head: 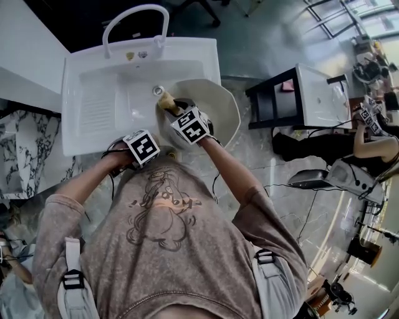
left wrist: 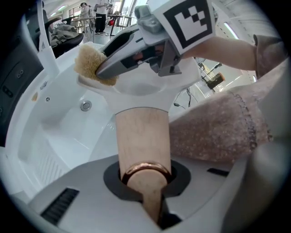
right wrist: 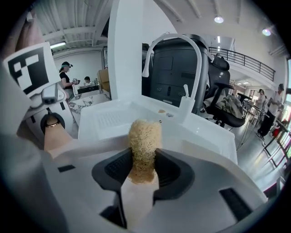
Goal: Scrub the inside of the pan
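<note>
A person stands at a white sink (head: 100, 106) with a bent tap (head: 134, 12) at its back edge. The white pan (head: 218, 103) is held over the front right corner of the sink, and part of it sticks out past the sink's right edge. The pan has a wooden handle (left wrist: 142, 136) with a shiny ring round its end. The left tongs (left wrist: 144, 182) are pinching this handle, with the ring just at their tips. The right tongs (right wrist: 143, 164) are pinching a rough, yellow scrubber (right wrist: 144, 145), which stands up between them. The right tongs reach over the pan from the front. The scrubber sits at the pan's rim on the side nearest the drain (head: 158, 90), and it looks as if it touches the rim there. The drain is in the middle of the sink, just beside the pan. The sink's left half has a patch of small ridges (head: 96, 112). Each of the tongs has a cube with black and white squares, and the two cubes are close together near the sink's front edge.
</note>
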